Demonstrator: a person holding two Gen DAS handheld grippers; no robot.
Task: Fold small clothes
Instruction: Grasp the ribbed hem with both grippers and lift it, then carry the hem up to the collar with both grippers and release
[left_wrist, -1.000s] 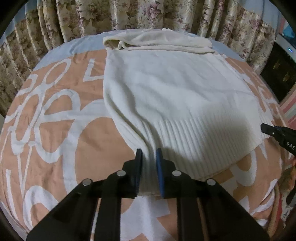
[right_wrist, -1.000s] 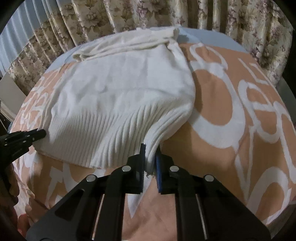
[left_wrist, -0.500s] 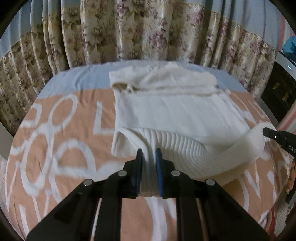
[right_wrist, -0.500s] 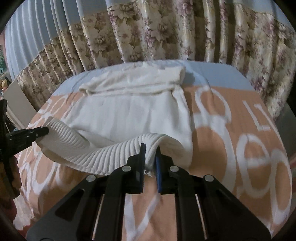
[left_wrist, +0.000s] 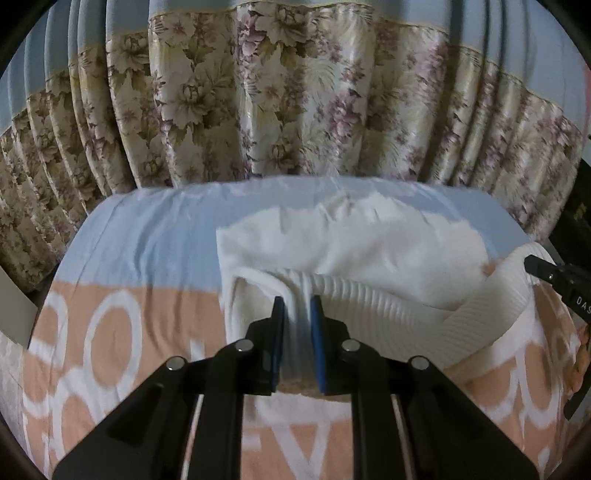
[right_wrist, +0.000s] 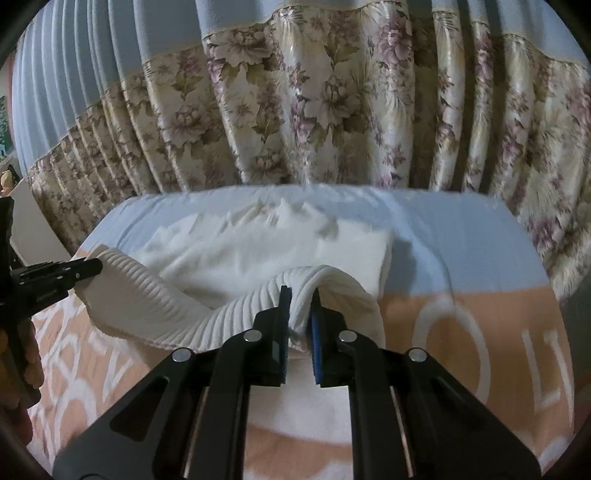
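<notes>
Soft, floppy cream knit sweater (left_wrist: 369, 243) sags between grips: left tool (left_wrist: 297, 325) and right tool (right_wrist: 300, 317) each clamp ribbed hem (right_wrist: 192, 314) corners, 6 o'clock—best hold.

Ribbed knit sweater (left_wrist: 369, 258) (matt); glossy floral curtain (left_wrist: 295, 92).

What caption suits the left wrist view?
Left claw lifts white sweater's ribbed hem over printed bedspread.

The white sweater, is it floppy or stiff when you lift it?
Probably floppy: the white sweater sags in a curve between the left hand-held gripper and the right hand-held gripper. Its ribbed hem bends softly, so it likely drapes. It looks fairly light.
</notes>
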